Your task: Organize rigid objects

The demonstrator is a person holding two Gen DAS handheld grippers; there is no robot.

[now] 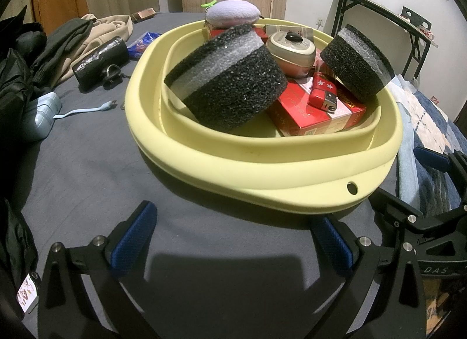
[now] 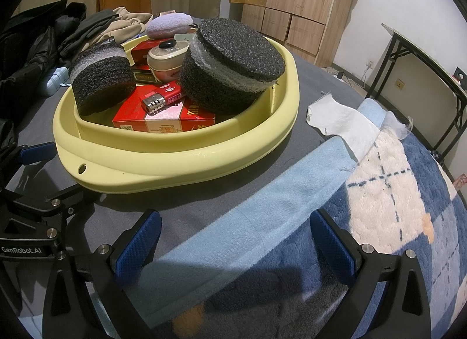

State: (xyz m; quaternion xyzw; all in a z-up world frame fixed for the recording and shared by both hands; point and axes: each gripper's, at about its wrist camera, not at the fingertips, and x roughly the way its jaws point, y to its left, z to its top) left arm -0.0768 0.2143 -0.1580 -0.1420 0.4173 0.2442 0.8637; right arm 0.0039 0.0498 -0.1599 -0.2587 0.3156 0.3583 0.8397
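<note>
A pale yellow basin sits on the grey bed sheet. Inside lie two black-and-grey foam cylinders, a red carton, a red lighter, a round tin and a lilac plush pad. My left gripper hovers open over the sheet just short of the basin's near rim, holding nothing. My right gripper is open above a light blue blanket edge, right of the basin.
Dark and beige clothes pile at the back left, with a black pouch, a pale blue case and its cable. A blue-and-white blanket and a white cloth lie right of the basin. A folding table stands by the wall.
</note>
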